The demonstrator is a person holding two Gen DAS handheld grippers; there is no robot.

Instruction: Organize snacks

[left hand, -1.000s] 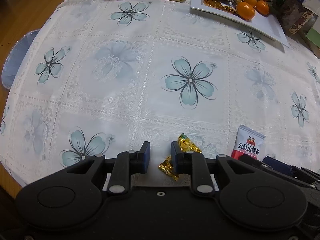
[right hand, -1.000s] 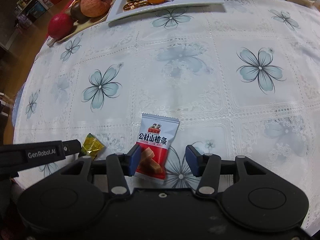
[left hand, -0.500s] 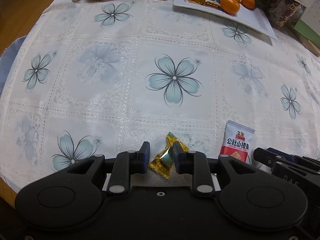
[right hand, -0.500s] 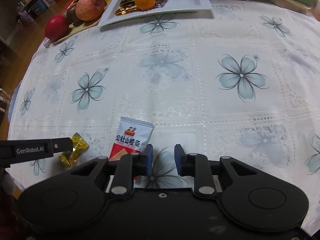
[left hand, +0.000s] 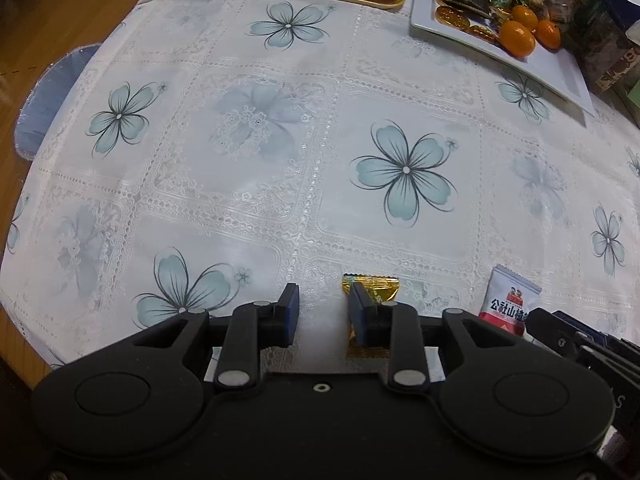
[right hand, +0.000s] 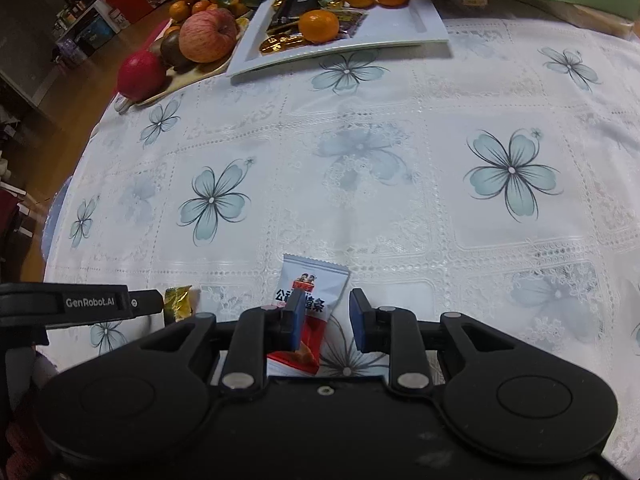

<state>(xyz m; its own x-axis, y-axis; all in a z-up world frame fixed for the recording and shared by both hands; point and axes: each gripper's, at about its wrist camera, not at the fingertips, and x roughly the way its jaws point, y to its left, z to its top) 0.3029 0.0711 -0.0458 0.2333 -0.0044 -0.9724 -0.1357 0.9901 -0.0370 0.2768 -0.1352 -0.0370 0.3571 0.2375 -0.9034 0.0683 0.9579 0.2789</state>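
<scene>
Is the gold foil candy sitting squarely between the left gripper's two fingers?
No. The gold foil-wrapped candy lies under the right-hand finger of the left gripper; the gap shows bare tablecloth.

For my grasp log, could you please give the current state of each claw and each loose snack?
Left claw: open, holding nothing.
Gold-wrapped candy: sealed, beside the left claw's right finger, ungripped.
Right claw: open.
Red-and-white hawthorn snack packet: sealed, flat on the tablecloth, partly under the right claw's left finger.
</scene>
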